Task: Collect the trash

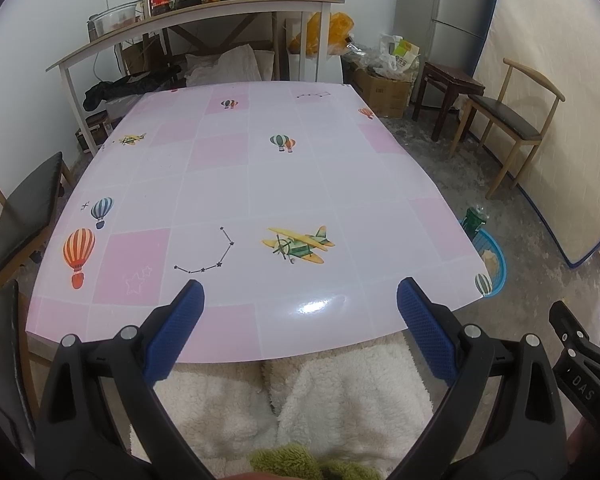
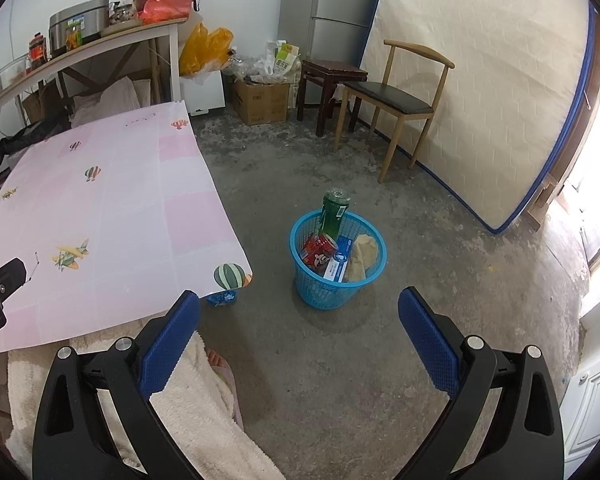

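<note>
A blue plastic basket (image 2: 324, 296) stands on the floor right of the table. It holds a green bottle (image 2: 332, 212), a red can (image 2: 320, 254), a blue-and-white box (image 2: 338, 260) and a crumpled beige paper (image 2: 362, 256). In the left wrist view the basket (image 1: 496, 256) shows past the table's right edge. My left gripper (image 1: 300, 292) is open over the near edge of the pink table (image 1: 228, 168), with nothing between its fingers. My right gripper (image 2: 300, 300) is open above the floor, short of the basket, with nothing in it.
The person's lap in white fleece (image 1: 300, 400) sits under the table's near edge, a foot (image 2: 216, 360) on the floor. A wooden chair (image 2: 388, 100), a dark stool (image 2: 328, 76), a mattress (image 2: 480, 92) and a cardboard box (image 2: 260, 102) stand beyond. A blue scrap (image 2: 222, 298) lies under the table corner.
</note>
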### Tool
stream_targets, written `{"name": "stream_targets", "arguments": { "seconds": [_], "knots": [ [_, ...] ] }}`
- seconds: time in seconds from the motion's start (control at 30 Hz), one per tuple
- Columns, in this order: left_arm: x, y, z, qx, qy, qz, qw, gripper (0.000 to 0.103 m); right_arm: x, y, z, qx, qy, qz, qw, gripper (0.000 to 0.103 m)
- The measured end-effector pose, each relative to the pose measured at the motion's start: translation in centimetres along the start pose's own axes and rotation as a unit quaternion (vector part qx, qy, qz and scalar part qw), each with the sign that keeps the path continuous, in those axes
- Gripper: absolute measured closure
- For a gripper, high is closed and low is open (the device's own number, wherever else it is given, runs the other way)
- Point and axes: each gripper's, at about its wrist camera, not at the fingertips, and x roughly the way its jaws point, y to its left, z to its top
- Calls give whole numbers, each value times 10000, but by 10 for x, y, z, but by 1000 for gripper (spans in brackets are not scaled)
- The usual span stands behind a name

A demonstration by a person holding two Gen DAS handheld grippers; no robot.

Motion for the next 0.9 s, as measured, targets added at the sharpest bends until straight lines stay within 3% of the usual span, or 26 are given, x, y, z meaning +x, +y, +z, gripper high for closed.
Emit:
{"name": "stream_targets", "arguments": {
  "seconds": [0.9],
  "knots": [
    [0, 5, 0, -107, -19, 28, 9999, 10, -2, -1, 6, -31, 9, 15, 10000, 7]
  ]
}}
